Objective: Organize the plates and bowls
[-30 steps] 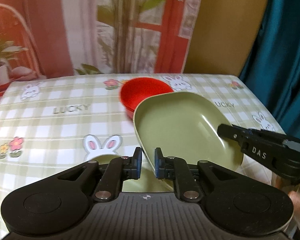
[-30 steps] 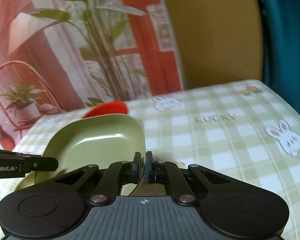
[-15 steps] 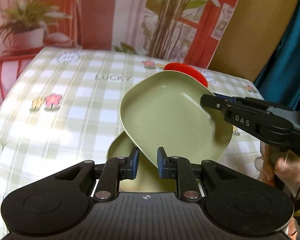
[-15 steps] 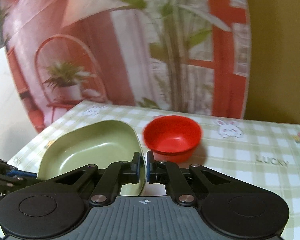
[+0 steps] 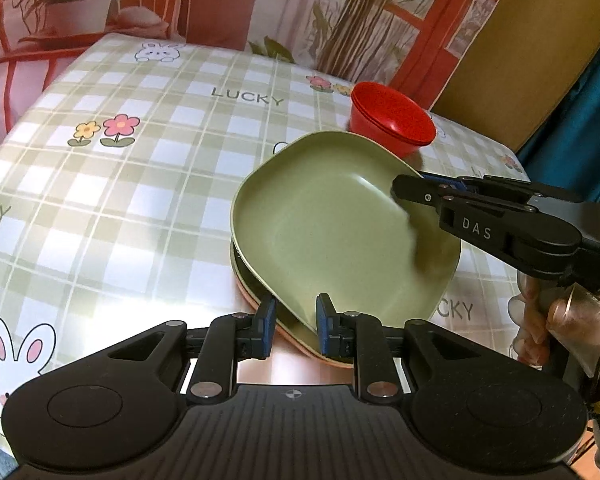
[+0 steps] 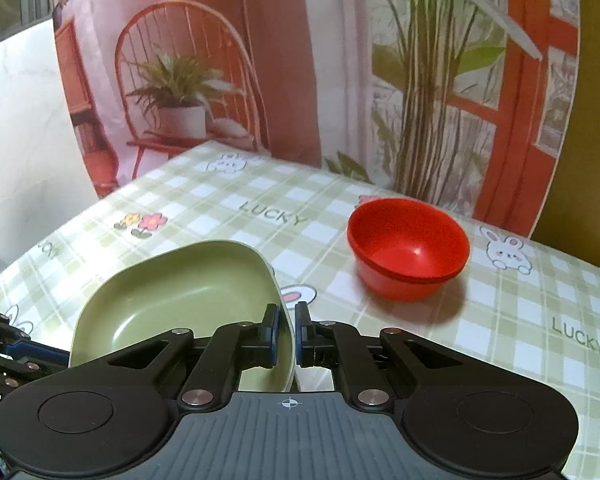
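I hold the green plate (image 5: 340, 224) from two sides. My left gripper (image 5: 296, 320) has its jaws part open, straddling the plate's near rim; whether the pads actually touch it I cannot tell. My right gripper (image 6: 287, 330) has its jaws nearly closed, pinched on the rim at the opposite side. The plate sits tilted over the stack of plates (image 5: 256, 292) below it, a second green rim and an orange one showing at the near edge, all on the table (image 5: 120, 200).

My judgement is that the plate is being settled onto the stack and is not yet flat. The main risk is uneven release: if one side lets go first, the plate could slide off-centre or tip, and it looks smooth and glossy, so it may skate. Pressing down with the right gripper's jaws closed on the rim could also shove the whole stack across the slick checked cloth. The left gripper's lower finger looks close to the stack's edge and could snag it when I pull away.

The red bowl (image 6: 410, 248) stands apart, just beyond the plates toward the far side; it looks like two nested, though I am not sure. It is not in the way now, but a wide withdrawal by the right gripper could knock it.
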A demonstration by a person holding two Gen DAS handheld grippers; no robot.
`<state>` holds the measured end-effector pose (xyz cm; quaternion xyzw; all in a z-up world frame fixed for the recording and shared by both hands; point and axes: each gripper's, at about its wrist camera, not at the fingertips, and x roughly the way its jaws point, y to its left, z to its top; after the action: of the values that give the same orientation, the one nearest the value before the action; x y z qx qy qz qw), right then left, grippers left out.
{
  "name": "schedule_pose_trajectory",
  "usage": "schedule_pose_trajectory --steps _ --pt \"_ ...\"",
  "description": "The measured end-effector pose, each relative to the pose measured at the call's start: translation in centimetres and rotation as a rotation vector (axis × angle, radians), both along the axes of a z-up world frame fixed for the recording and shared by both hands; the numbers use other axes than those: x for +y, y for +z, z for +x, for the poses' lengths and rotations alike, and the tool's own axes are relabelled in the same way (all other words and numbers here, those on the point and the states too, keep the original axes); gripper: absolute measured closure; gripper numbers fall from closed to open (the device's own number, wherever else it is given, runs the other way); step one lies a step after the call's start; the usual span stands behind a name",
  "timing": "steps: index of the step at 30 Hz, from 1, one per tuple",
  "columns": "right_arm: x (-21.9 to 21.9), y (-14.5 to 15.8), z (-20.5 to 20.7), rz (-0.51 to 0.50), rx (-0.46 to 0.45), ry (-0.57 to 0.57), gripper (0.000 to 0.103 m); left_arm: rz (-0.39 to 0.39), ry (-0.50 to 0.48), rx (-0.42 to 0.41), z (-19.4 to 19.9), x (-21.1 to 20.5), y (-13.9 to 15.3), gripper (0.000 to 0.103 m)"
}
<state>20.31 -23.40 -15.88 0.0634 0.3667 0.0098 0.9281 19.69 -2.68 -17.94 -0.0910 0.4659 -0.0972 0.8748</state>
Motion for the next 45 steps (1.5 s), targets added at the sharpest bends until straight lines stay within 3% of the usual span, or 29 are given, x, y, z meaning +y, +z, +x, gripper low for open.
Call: schedule_pose_trajectory --steps 29,35,45 --pt "0.8 -2.3 -0.8 -0.056 0.050 -0.004 0.094 -0.013 -0.004 0.034 -0.1 0.1 -0.7 0.079" --pt "0.6 -2.8 -0.9 -0.060 0.055 -0.018 0.093 -0.028 0.012 0.042 -0.1 0.5 -0.9 0.074" --pt "0.2 -2.7 -2.2 -0.035 0.056 -0.046 0.077 -0.018 0.028 0.029 -0.6 0.2 -0.8 0.067"
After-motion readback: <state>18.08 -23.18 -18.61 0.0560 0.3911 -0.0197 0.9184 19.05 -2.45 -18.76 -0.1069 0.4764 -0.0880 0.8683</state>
